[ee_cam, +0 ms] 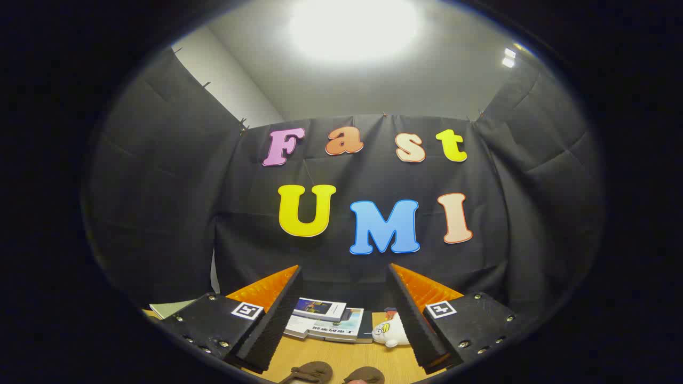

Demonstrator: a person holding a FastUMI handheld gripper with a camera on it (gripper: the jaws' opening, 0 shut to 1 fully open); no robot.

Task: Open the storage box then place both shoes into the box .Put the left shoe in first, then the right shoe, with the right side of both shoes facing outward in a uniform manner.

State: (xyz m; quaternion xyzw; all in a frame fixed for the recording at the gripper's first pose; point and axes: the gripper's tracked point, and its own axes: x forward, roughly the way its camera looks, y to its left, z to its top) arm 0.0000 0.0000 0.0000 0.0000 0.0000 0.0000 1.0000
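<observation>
Gripper view: hand-held gripper (344, 298) fingers spread, empty; shoes (336, 373) between them

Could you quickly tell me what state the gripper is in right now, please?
Gripper: open, holding nothing; its fingers are spread above the wooden table, with the stacked books beyond them and the brown shoes below between them.

Brown shoes (333, 373), tan wood-grain table (341, 354), white plush toy (390, 333).

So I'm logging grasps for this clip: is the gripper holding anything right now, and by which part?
Nothing is held. The gripper has its jaws wide open above the table, with the books beyond them.
</observation>
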